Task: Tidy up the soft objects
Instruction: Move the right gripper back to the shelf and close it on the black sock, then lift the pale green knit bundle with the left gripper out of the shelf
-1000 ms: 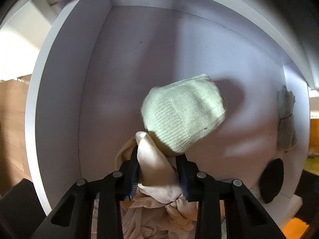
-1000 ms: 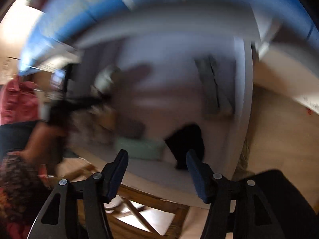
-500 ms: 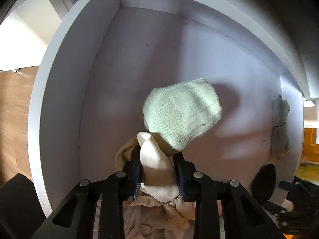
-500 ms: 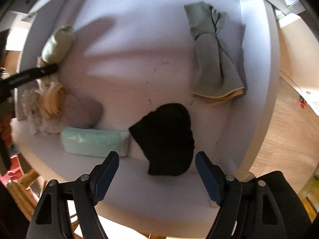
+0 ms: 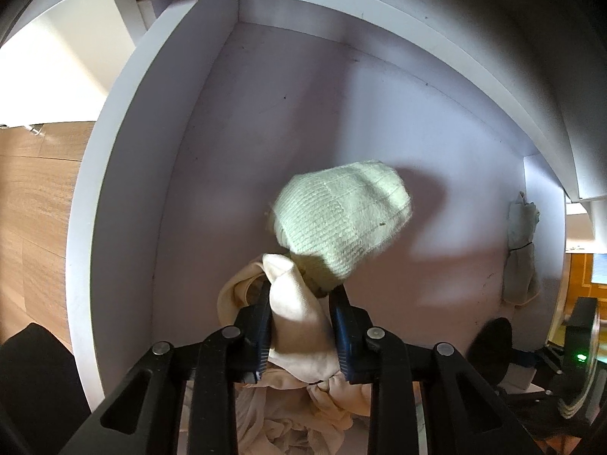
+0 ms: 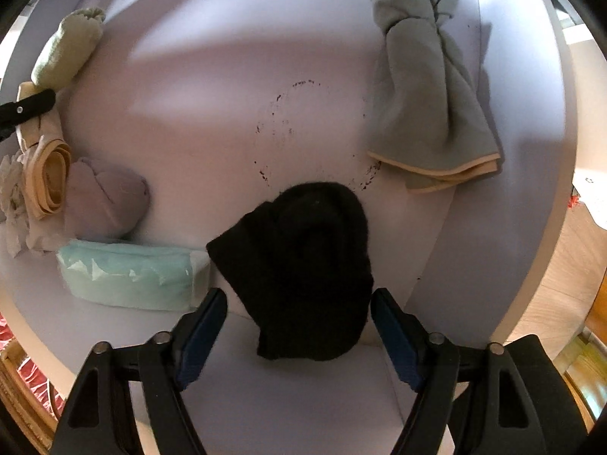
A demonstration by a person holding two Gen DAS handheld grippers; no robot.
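My left gripper [image 5: 301, 295] is shut on a cream cloth [image 5: 299, 322] inside a white shelf compartment [image 5: 227, 151]. A pale green knit hat [image 5: 341, 216] lies just beyond the fingertips, touching the cloth. My right gripper [image 6: 299, 299] is open, its jaws standing on either side of a black knit hat [image 6: 303, 261] on the shelf floor. In the right wrist view the green hat [image 6: 66, 49] and the left gripper's finger [image 6: 26, 108] show at far left.
A grey-green towel with cream edging [image 6: 428, 87] lies at the back right, also seen in the left wrist view [image 5: 521, 250]. A lilac cloth [image 6: 106, 201], a rolled beige band [image 6: 49, 174] and a mint wrapped pack [image 6: 132, 276] sit at left. The shelf wall [image 6: 531, 151] is on the right.
My right gripper has swung toward the shelf and closed in on the black hat, which now lies between its open jaws. My left gripper has pulled back slightly with the cream cloth.
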